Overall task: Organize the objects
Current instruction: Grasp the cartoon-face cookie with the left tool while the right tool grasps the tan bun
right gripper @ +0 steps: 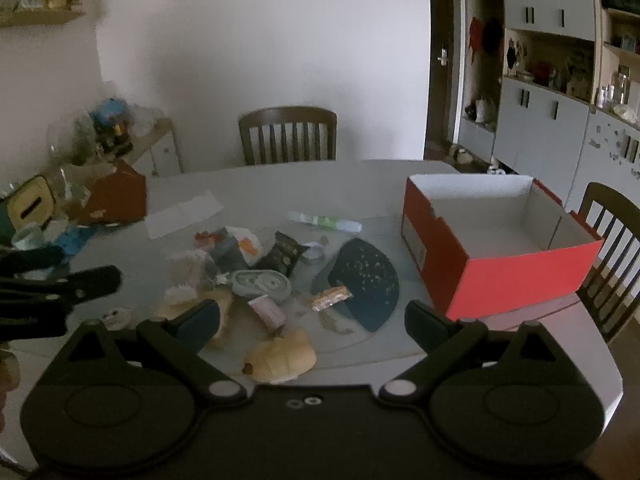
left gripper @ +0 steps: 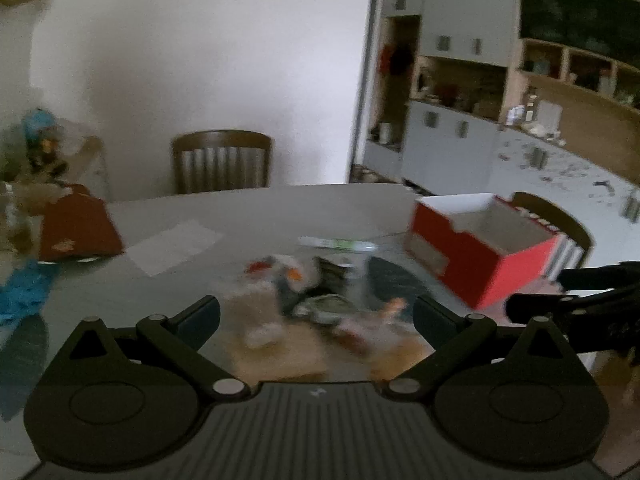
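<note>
The right wrist view is sharp and lays out the clutter that the left wrist view only smears: on the grey surface [right gripper: 360, 184] lie a bread roll [right gripper: 282, 356], a grey oval packet [right gripper: 262, 283], a dark snack bag [right gripper: 283, 254], a pink wrapper [right gripper: 269, 311], a small gold-wrapped bar [right gripper: 331, 297], a dark fan-shaped piece [right gripper: 366, 276] and a green-and-white tube [right gripper: 326, 222]. The red box [right gripper: 496, 272], white inside and holding nothing, stands open to the right of the pile, apart from it. The right claw [right gripper: 312, 320] hangs above the roll with its jaws spread wide, grasping nothing. In the left wrist view the left claw [left gripper: 316, 316] is likewise released over the blurred heap [left gripper: 312, 300], with the red box [left gripper: 480, 264] beyond to the right and a blue cloth [left gripper: 24, 292] at the left edge. A brown house-shaped box [right gripper: 116, 198], a white slip of paper [right gripper: 184, 214] and a chair [right gripper: 288, 134] sit farther back.
</note>
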`<state>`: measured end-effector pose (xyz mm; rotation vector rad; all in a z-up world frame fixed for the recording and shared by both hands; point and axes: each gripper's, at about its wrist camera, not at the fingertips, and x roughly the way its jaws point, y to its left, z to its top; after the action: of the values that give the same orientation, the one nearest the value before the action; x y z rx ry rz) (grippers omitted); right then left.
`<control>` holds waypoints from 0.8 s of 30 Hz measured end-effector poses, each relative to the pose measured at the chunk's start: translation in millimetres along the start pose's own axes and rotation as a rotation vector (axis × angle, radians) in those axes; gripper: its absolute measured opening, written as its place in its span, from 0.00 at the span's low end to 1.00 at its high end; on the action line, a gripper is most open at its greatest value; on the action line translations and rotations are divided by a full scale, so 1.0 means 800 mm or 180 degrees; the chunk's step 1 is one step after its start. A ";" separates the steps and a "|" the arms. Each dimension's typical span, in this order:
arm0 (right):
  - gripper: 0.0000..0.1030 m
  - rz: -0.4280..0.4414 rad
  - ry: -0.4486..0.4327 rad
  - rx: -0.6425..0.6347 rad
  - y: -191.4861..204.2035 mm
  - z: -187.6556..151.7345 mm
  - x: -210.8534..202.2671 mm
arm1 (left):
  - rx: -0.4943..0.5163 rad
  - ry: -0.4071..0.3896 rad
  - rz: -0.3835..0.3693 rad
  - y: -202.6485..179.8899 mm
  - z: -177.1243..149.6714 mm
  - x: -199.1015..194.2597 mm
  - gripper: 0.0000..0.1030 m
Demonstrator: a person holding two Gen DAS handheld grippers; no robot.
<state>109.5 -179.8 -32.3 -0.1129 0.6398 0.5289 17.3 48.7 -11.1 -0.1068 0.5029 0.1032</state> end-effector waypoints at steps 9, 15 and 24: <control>0.96 -0.0090 0.0306 -0.0013 0.005 -0.009 0.063 | 0.0000 0.0146 0.0328 0.049 -0.030 0.045 1.00; 0.96 -0.0108 0.0533 0.0000 0.008 -0.017 0.099 | 0.0090 0.0425 0.0501 0.081 -0.064 0.077 1.00; 0.96 -0.0064 0.0883 -0.0077 0.010 -0.036 0.145 | 0.0106 0.0784 0.0646 0.118 -0.095 0.122 1.00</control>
<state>168.3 -129.9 -123.9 -0.2179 0.9019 0.5057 54.7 139.7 -132.1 -0.0353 0.7609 0.2825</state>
